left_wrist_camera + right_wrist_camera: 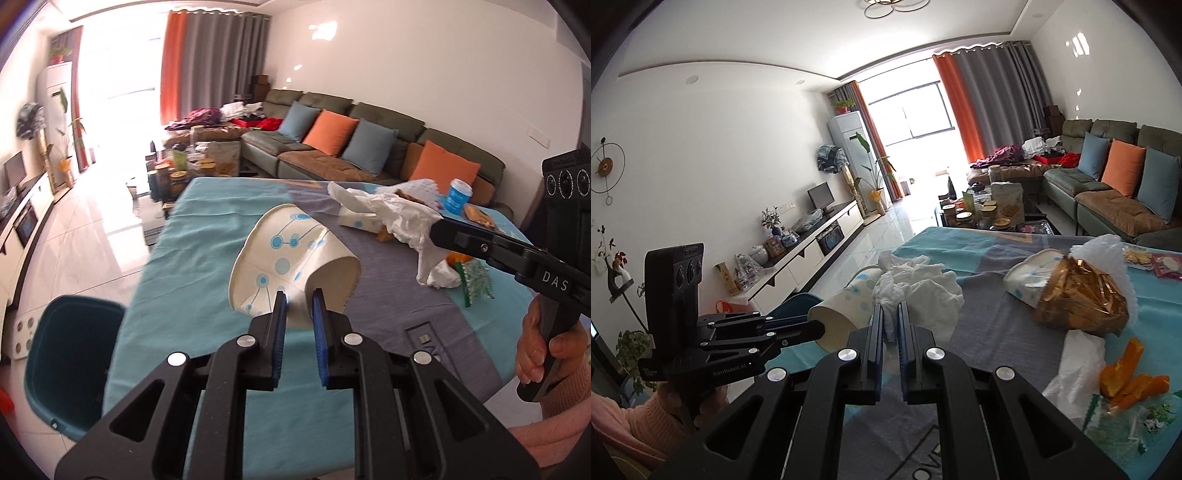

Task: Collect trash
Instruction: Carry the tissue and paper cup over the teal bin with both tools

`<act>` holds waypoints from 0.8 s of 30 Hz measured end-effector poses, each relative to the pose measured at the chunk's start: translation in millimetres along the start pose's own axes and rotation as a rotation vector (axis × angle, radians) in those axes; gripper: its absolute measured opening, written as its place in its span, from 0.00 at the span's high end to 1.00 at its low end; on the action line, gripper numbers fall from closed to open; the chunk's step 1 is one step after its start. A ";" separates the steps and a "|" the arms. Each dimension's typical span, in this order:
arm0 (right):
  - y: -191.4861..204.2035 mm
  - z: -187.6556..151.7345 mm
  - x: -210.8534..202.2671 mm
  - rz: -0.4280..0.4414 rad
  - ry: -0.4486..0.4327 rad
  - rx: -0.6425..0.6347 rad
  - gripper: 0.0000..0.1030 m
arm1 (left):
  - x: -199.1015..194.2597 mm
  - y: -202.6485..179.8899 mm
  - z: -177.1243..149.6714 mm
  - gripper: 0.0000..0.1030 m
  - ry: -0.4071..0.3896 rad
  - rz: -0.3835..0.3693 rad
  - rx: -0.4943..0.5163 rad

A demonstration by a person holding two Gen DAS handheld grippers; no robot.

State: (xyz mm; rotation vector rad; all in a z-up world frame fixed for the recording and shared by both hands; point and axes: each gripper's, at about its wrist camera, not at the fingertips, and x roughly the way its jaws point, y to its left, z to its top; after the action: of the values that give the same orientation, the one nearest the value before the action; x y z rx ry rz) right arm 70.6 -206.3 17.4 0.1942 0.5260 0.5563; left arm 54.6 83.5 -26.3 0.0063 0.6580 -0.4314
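My left gripper (pixel 300 299) is shut on a crushed white paper cup (pixel 288 258) with blue dots and holds it above the table; it also shows in the right wrist view (pixel 846 306). My right gripper (pixel 891 314) is shut on a crumpled white tissue (pixel 916 288), seen in the left wrist view (pixel 402 218) held above the table. A dark teal bin (pixel 70 362) stands on the floor left of the table. Other trash lies on the table: a second paper cup (pixel 1030 280), a gold wrapper (pixel 1082 299), another tissue (pixel 1075 365) and orange peel (pixel 1130 373).
The table (pixel 207 236) has a teal and grey cloth. A blue-lidded cup (pixel 458 195) and snack packets (pixel 1167 266) sit at its far side. A green sofa (pixel 332 147) with cushions and a cluttered coffee table (pixel 982 214) stand beyond.
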 end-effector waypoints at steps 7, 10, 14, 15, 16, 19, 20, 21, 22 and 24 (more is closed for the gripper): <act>37.6 5.1 34.6 0.087 0.045 -0.056 0.94 | -34.4 50.8 -12.1 0.86 -0.023 0.096 -0.066; 55.5 7.4 51.4 0.124 0.069 -0.083 0.94 | -50.4 73.8 -17.5 0.86 -0.036 0.137 -0.098; 78.9 10.9 73.6 0.166 0.097 -0.114 0.94 | -69.3 103.1 -24.1 0.86 -0.050 0.192 -0.143; 84.6 11.7 78.8 0.178 0.103 -0.125 0.94 | -74.1 111.9 -27.0 0.86 -0.051 0.207 -0.156; 90.6 10.9 82.1 0.187 0.109 -0.135 0.94 | -78.4 119.3 -29.1 0.86 -0.052 0.218 -0.167; 105.6 13.1 96.3 0.214 0.133 -0.159 0.94 | -88.2 141.7 -36.3 0.86 -0.049 0.253 -0.198; 110.6 13.5 101.8 0.224 0.143 -0.167 0.94 | -90.9 149.3 -38.8 0.86 -0.046 0.264 -0.207; 115.3 14.0 105.9 0.230 0.150 -0.174 0.94 | -94.3 157.6 -42.4 0.86 -0.043 0.278 -0.216; 120.4 14.4 110.2 0.236 0.156 -0.182 0.94 | -97.3 164.7 -45.7 0.86 -0.040 0.286 -0.225; 131.2 13.9 117.4 0.249 0.169 -0.197 0.94 | -102.2 178.6 -51.4 0.86 -0.034 0.300 -0.245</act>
State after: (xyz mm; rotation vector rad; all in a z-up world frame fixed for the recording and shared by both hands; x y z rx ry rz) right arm 103.4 -32.8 20.9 0.0243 0.6109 0.8678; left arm 21.7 292.9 -29.5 -0.1326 0.6605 -0.0609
